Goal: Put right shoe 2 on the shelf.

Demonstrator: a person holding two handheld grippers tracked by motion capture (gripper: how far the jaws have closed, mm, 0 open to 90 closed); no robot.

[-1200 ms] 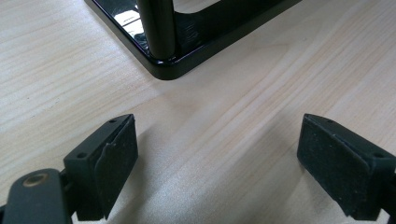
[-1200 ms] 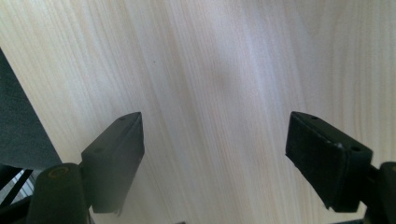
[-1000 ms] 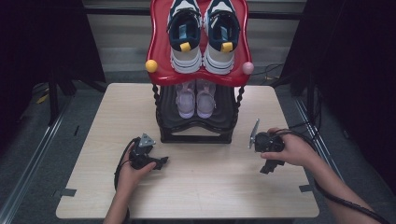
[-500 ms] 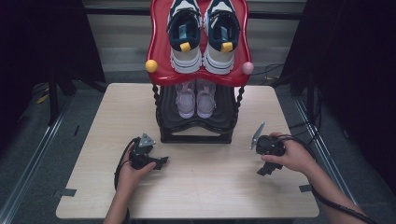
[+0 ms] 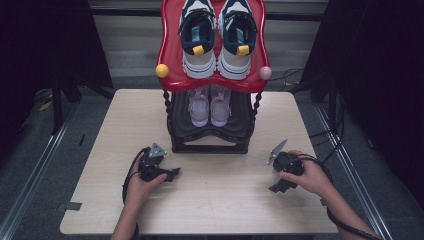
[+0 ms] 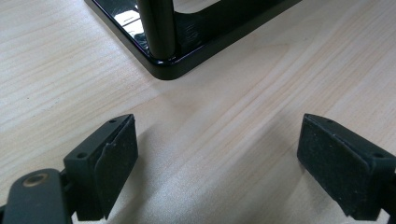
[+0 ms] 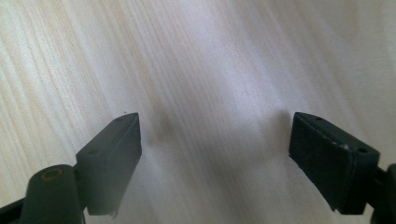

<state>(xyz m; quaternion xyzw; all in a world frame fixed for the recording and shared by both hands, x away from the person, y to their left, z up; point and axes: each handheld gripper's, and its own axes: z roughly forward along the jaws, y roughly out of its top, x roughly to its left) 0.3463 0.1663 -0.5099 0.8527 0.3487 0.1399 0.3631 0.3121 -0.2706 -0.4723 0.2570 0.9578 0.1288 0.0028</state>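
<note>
Shoe rack [image 5: 210, 135] sits mid-table, untouched. Right gripper [image 5: 282, 186] just slid down, farther from rack; left gripper [image 5: 172, 174] parked near rack's front-left corner. Both jaws wide apart, empty. Looks like pre-reach.

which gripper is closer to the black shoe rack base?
Left. The left gripper sits just in front of the black shoe rack base, near its front-left corner post. The right gripper lies farther off, out past the front-right corner, over bare table.

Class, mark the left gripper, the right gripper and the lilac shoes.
left gripper [image 5: 172, 174]: high view, between its fingertips.
right gripper [image 5: 278, 188]: high view, between its fingertips.
lilac shoes [image 5: 210, 106]: high view, where the pair meets.
</note>
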